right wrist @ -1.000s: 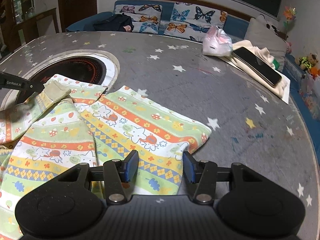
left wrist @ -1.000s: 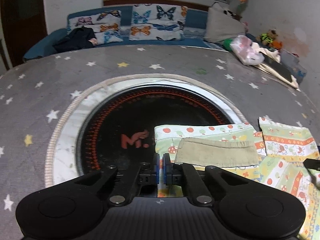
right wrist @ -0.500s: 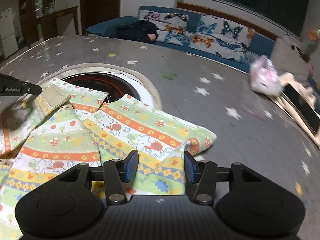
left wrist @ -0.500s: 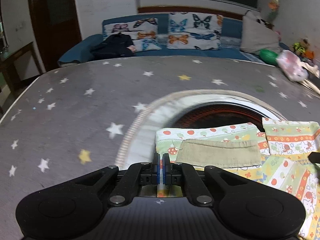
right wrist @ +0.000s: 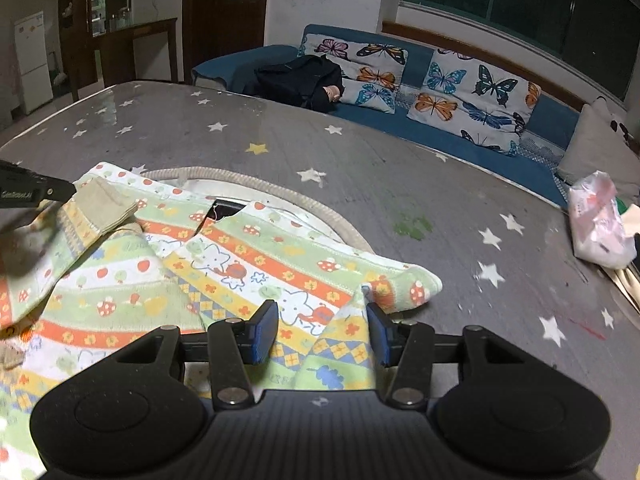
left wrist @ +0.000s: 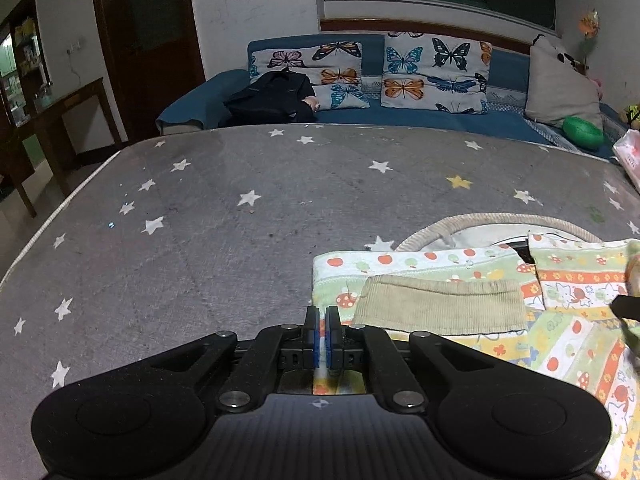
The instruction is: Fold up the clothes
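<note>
compared with a second ago, both views have slid sideways across the star-print table cover (left wrist: 240, 208), and the dark round plate is almost out of sight under the patterned garment (left wrist: 568, 344). the left gripper (left wrist: 322, 330) stays pinched shut on the garment's edge beside the beige cuff (left wrist: 440, 304). the right gripper (right wrist: 322, 330) has its jaws about half open with a raised fold of cloth between them. only the right view shows the pink plastic bag (right wrist: 600, 220) clearly.
</note>
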A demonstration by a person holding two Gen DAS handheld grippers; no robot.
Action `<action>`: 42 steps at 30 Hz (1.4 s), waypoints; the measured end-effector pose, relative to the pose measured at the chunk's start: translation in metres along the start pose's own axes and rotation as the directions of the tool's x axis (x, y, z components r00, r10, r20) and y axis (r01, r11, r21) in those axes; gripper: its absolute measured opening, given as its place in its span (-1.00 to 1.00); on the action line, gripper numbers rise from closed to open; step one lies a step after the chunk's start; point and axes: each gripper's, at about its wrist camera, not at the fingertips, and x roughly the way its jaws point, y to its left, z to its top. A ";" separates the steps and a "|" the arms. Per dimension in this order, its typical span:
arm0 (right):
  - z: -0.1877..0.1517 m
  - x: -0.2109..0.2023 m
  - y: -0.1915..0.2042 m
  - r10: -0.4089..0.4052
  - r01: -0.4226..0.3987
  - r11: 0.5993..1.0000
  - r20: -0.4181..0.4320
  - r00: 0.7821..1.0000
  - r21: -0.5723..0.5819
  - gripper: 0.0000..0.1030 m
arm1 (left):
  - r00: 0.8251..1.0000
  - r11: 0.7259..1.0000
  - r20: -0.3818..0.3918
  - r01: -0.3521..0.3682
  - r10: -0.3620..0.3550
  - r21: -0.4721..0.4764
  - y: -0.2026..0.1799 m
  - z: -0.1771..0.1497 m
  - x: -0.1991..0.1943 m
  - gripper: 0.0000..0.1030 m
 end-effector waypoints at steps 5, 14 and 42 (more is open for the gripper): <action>0.005 -0.022 0.016 0.054 -0.052 0.997 0.031 0.998 -0.050 -0.07 | 1.000 1.000 -0.004 0.004 -0.004 -0.027 0.007 0.000 -0.004 -0.76; -0.001 -0.049 0.081 0.284 -0.283 0.944 -0.015 0.959 -0.170 -0.22 | 0.991 0.992 0.033 0.126 -0.126 0.014 -0.013 -0.010 -0.051 -0.47; -0.020 -0.046 0.113 0.279 -0.284 0.933 -0.058 0.959 -0.220 -0.26 | 0.983 0.981 0.039 0.183 -0.180 -0.068 -0.017 -0.009 -0.045 -0.95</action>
